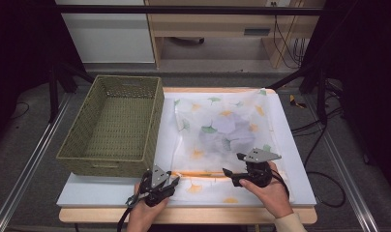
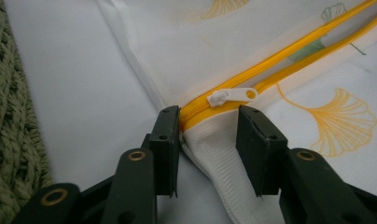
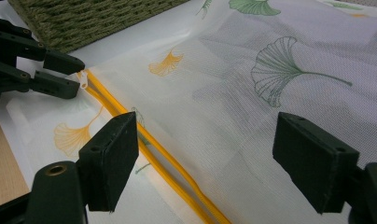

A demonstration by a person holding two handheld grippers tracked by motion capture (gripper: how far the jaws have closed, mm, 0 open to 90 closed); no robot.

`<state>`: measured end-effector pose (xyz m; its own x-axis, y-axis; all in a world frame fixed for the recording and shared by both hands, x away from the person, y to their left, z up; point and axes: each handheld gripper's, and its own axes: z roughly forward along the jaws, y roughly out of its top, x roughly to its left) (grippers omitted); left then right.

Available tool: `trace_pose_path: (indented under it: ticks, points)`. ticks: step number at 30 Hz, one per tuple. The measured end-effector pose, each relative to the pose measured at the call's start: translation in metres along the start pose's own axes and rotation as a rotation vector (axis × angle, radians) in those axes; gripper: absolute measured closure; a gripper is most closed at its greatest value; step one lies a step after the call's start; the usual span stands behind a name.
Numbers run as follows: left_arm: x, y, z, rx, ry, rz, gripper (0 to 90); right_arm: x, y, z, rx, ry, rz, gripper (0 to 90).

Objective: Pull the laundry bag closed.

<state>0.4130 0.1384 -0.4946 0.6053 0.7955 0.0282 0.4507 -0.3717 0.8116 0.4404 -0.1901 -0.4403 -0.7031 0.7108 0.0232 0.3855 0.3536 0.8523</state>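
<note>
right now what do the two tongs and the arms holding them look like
Both tongs, left tongs and right tongs, are black, each with two flat rectangular jaws on linked bars with brass-coloured rivets. A grey three-cornered plate tops each one. A black cable trails from each. The right forearm wears a light cream sleeve.

From my station I see an empty olive-green woven rectangular basket sitting on the left part of the white tabletop, its long side just beside the mesh, with pale wooden furniture and black cables on the grey floor behind
</note>
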Motion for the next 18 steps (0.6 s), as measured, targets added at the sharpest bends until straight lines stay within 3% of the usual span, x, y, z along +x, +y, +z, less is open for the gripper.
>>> trace_pose_path:
  ticks: [12,18]
  points:
    - [-0.0009,-0.0013,-0.0007,-0.011,0.019,-0.003,84.0,0.001,0.0001,0.0012,0.0,0.002,-0.002,22.5]
    - [-0.0027,-0.0003,-0.0035,-0.028,0.024,-0.017,87.0,0.0016,0.0005,0.0014,0.001,0.004,-0.002,22.7]
